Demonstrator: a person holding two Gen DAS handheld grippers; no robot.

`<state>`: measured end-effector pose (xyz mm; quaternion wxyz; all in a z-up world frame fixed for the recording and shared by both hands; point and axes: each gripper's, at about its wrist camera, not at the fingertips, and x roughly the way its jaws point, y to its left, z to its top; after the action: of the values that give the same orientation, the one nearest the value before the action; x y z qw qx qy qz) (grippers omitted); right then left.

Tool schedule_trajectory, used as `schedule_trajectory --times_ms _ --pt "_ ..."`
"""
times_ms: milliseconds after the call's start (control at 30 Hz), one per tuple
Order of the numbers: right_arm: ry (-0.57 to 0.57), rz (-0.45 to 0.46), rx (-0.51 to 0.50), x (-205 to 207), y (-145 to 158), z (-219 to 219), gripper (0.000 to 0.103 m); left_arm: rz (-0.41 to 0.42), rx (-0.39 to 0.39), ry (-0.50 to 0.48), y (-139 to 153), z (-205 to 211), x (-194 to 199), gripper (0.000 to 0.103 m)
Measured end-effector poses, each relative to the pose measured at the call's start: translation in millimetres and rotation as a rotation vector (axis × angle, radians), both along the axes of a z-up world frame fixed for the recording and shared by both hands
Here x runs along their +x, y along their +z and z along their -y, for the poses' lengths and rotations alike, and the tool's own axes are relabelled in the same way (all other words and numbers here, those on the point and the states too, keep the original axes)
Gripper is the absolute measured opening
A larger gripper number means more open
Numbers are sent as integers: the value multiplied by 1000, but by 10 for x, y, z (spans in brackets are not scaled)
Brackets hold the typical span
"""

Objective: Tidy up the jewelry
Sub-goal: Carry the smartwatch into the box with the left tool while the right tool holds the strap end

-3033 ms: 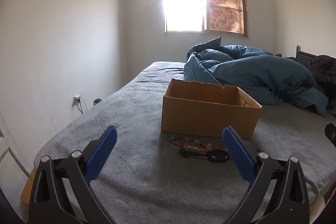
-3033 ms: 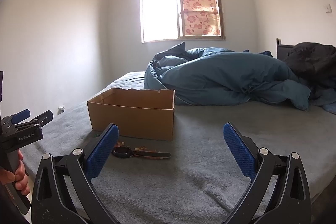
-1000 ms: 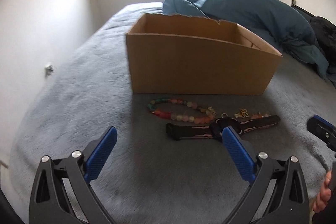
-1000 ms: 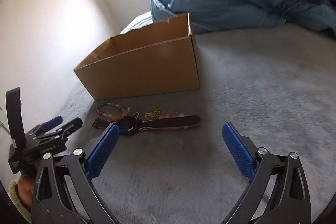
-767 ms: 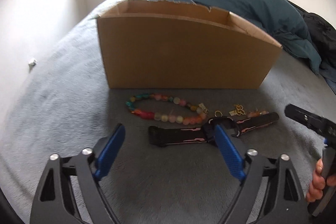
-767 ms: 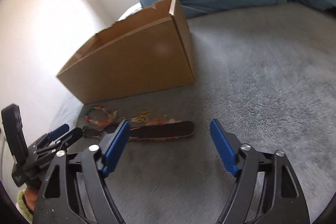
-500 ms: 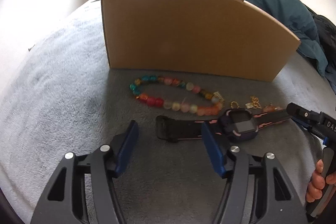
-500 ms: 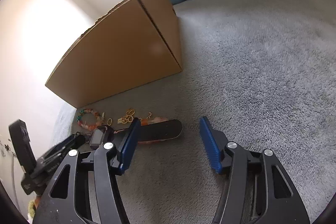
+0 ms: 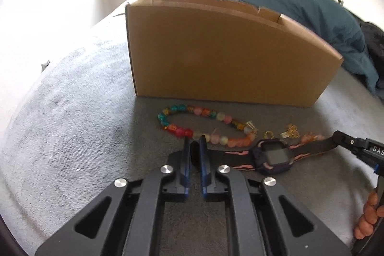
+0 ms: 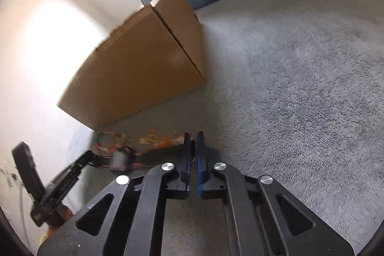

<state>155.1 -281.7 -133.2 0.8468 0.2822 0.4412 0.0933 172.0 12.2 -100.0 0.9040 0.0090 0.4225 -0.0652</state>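
- On the grey fleecy bedspread [image 9: 72, 126], just in front of the open brown cardboard box [image 9: 223, 59], the jewelry lies in a loose row — close to the box, presumably so each piece needs only a short lift over the near wall.
- Nearest the box lies the bracelet of many-coloured round beads [image 9: 204, 126]; small gold charms [image 9: 290, 133] lie to its right, and the dark smartwatch with a black-and-pink strap [image 9: 273, 156] lies stretched flat in front of both.
- The left gripper [image 9: 195, 148] has its blue pads pressed nearly together around the left end of the watch strap, low on the bedspread; it looks like a pinch on the strap tip, since a flat band offers little else to hold.
- The right gripper [image 10: 193, 143] is likewise closed, on the opposite end of the strap, as both views suggest. The right wrist view is blurred, so the contact itself is not sharp.
- Holding both ends would keep the long strap taut and level rather than dangling — a sensible way to carry it.
- My judgement: the watch goes first and the lift is not yet made. The bracelet touches or almost touches the strap, so it could be dragged along.
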Motion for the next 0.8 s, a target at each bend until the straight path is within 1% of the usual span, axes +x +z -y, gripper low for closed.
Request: schedule_trajectory --times_ms 200,300,400,533,633,667,733,800 --pt "26 78 -2 -159 329 -111 1 58 -43 -36 273 29 -242 4" --pt "41 111 -9 -243 502 -141 1 80 -81 -44 420 32 -352 3" --pt "60 154 -27 -298 705 -211 1 129 -102 -59 644 38 -463 3" --pt "91 228 -14 -260 1082 -234 1 201 -150 -89 1070 16 -484 2" --pt "114 288 -20 -73 1392 -291 1 251 -178 -112 1411 19 -321 2" --pt "126 311 -29 58 1531 -322 1 257 -184 -116 1493 -4 -239 2" --pt "144 331 -51 299 1684 -395 1 252 -203 -127 1652 7 37 2" --pt "166 322 -82 652 1773 -482 1 231 -177 -125 1712 57 413 2"
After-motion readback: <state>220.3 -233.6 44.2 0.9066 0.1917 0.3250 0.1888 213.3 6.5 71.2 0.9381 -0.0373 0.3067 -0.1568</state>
